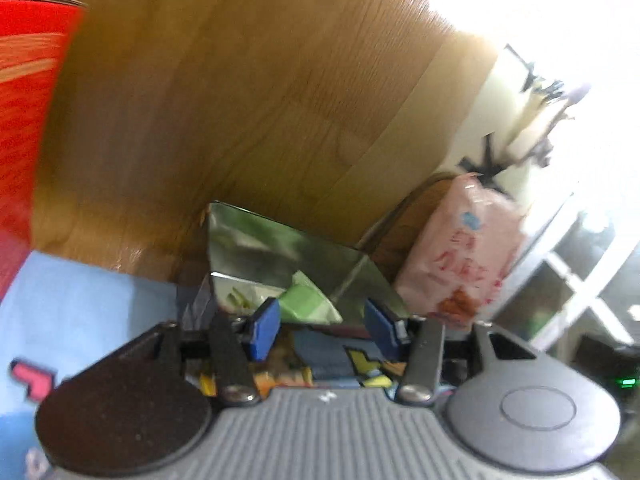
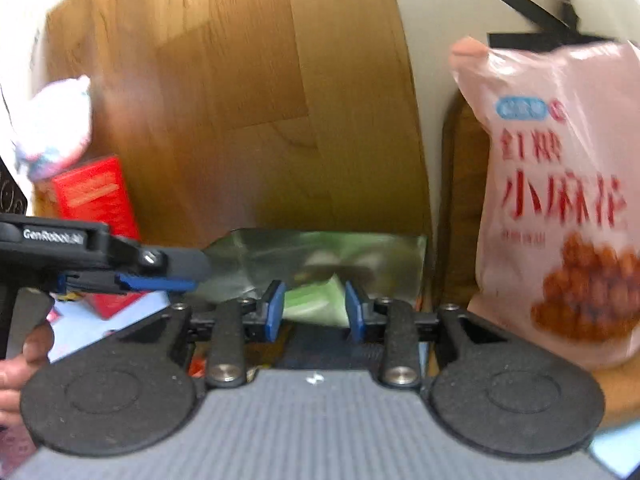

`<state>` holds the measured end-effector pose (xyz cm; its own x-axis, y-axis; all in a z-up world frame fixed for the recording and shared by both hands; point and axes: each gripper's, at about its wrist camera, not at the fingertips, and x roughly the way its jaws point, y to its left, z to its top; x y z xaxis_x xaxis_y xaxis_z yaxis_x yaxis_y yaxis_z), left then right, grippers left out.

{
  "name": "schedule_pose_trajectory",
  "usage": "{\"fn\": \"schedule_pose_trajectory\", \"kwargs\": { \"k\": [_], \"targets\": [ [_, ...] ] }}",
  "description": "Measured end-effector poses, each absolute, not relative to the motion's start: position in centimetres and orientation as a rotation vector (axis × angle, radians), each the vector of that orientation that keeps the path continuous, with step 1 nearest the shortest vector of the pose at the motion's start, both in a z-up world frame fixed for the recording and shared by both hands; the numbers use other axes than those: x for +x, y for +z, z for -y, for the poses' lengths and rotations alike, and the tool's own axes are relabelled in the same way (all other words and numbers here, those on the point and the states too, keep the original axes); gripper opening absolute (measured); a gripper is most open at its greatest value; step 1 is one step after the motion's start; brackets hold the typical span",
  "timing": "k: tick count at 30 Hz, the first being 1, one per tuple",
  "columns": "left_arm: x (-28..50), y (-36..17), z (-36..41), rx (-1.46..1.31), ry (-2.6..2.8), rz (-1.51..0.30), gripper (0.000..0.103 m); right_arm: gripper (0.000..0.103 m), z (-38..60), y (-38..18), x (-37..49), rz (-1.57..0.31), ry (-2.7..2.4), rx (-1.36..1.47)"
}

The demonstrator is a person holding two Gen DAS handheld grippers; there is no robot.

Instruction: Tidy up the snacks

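Both hand-held grippers are pointed at the same snack. The right hand-held gripper (image 2: 314, 308) is clamped on the green-and-silver foil packet (image 2: 320, 252): its blue pads (image 2: 274, 308) are pressed against the green near end from either side. The left hand-held gripper (image 1: 322, 328) is held part-way apart around the packet's left corner. Whether its pads actually bite there cannot be told through the blur.

Most of both views is filled by the wooden floor (image 2: 240, 80) beyond. Nearer, the blue-covered tabletop (image 1: 80, 300) is seen, with the packet placed at its far edge; whether it is rested there or lifted clear cannot be told. The pink snack bag (image 2: 560, 200) is stood upright at the far right corner, just beside the packet. The red box (image 2: 96, 200) is set near the far left corner, well apart from the bag. A small white pouch (image 2: 52, 120) is seen behind the box, too blurred to be identified.

The coming move is judged to turn on one relation. The packet's long axis is laid across, parallel to the far edge, so that one end is offered to each hand-held gripper. The packet lies directly ahead of the right one, which is nearer its middle. The left one is brought in sideways from the left end, and a person's hand (image 2: 16, 368) is seen gripping its handle.
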<state>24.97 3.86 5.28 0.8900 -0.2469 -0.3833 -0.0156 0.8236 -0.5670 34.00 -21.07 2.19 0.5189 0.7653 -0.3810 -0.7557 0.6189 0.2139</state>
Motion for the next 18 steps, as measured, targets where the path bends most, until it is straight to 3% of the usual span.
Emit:
{"fn": "schedule_pose_trajectory", "kwargs": {
  "k": [5, 7, 8, 9, 10, 13, 18],
  "targets": [
    [21.3, 3.9, -5.0, -0.65, -0.063, -0.481, 0.051, 0.041, 18.9, 0.1, 32.7, -0.669, 1.008, 0.008],
    [20.4, 3.0, -5.2, -0.692, -0.058, -0.501, 0.051, 0.058, 17.2, -0.6, 33.4, -0.772, 1.034, 0.008],
    [20.1, 2.5, -5.1, -0.705, -0.056, -0.512, 0.051, 0.058, 16.6, -0.9, 33.8, -0.818, 1.037, 0.027],
    [19.7, 2.1, -4.9, -0.713, -0.05, -0.527, 0.051, 0.054, 16.2, -1.1, 33.8, -0.847, 1.036, 0.036],
    [19.4, 1.7, -4.7, -0.718, -0.046, -0.535, 0.051, 0.033, 16.0, -1.1, 33.3, -0.855, 1.037, 0.025],
    [17.8, 0.5, -4.6, -0.749, -0.055, -0.543, 0.051, 0.022, 16.0, -0.5, 31.3, -0.842, 1.052, -0.024],
    [14.2, -0.6, -4.1, -0.78, -0.086, -0.546, 0.051, 0.013, 19.0, 0.9, 25.6, -0.768, 1.12, -0.045]
  ]
}}
